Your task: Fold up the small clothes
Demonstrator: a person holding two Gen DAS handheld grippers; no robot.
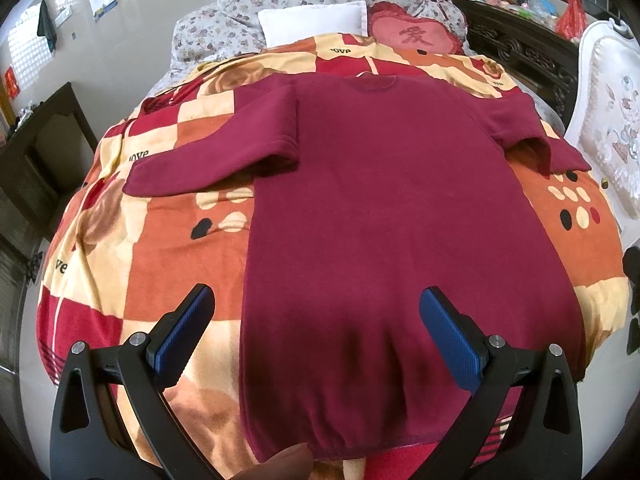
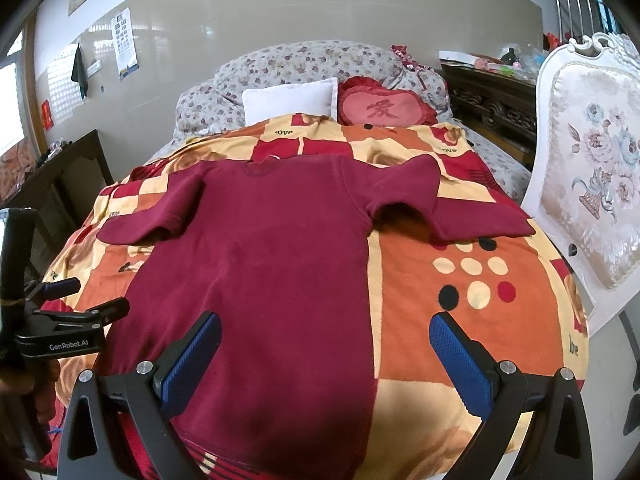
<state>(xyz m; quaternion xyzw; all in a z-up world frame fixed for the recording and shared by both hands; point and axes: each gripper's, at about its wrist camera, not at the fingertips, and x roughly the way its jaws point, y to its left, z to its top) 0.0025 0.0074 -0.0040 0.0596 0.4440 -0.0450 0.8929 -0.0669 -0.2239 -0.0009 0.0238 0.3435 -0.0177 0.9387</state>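
Note:
A maroon short-sleeved shirt (image 1: 380, 208) (image 2: 264, 264) lies flat and spread on the bed, collar far, hem near, both sleeves out to the sides. My left gripper (image 1: 316, 300) hovers open above the lower left part of the shirt, its blue pads wide apart and holding nothing. My right gripper (image 2: 325, 328) is open too, above the shirt's lower right edge, one finger over the cloth and the other over the blanket. The left gripper's body (image 2: 60, 320) shows at the left edge of the right wrist view. A fingertip (image 1: 280, 460) shows at the bottom of the left view.
The shirt rests on a red, orange and cream checked blanket (image 1: 168, 248) (image 2: 460, 320) covering the bed. A white pillow (image 1: 314, 20), a red heart cushion (image 1: 412, 34) and floral bedding lie at the head. A white upholstered chair (image 2: 588, 168) stands right; dark cabinets flank both sides.

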